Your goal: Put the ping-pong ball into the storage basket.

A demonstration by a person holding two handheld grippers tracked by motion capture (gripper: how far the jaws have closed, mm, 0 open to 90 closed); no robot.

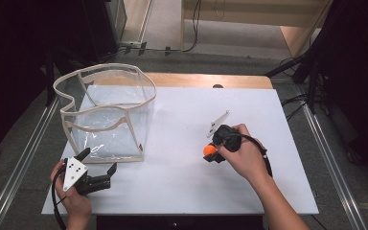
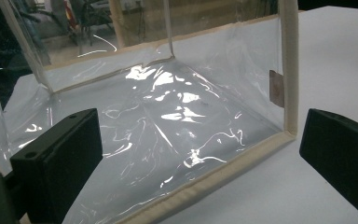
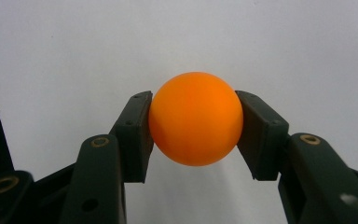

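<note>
An orange ball [image 3: 195, 118] sits clamped between both jaws of my right gripper [image 3: 195, 133], held over the white tabletop. From above, that ball [image 1: 209, 150] and the right gripper [image 1: 212, 152] are at the table's middle right. A clear plastic bag with cream trim [image 1: 106, 111] stands open-topped at the left. My left gripper [image 1: 98, 160] rests open just in front of the bag's near corner, nothing between its jaws. Along its own jaws I see the bag's near bottom edge [image 2: 223, 172] between and beyond the wide-apart jaws.
The white table board [image 1: 249, 191] lies on a wooden top [image 1: 206, 80]. Metal rails [image 1: 330, 158] run along both sides. Dark equipment and cables [image 1: 316, 81] stand beyond the far right corner.
</note>
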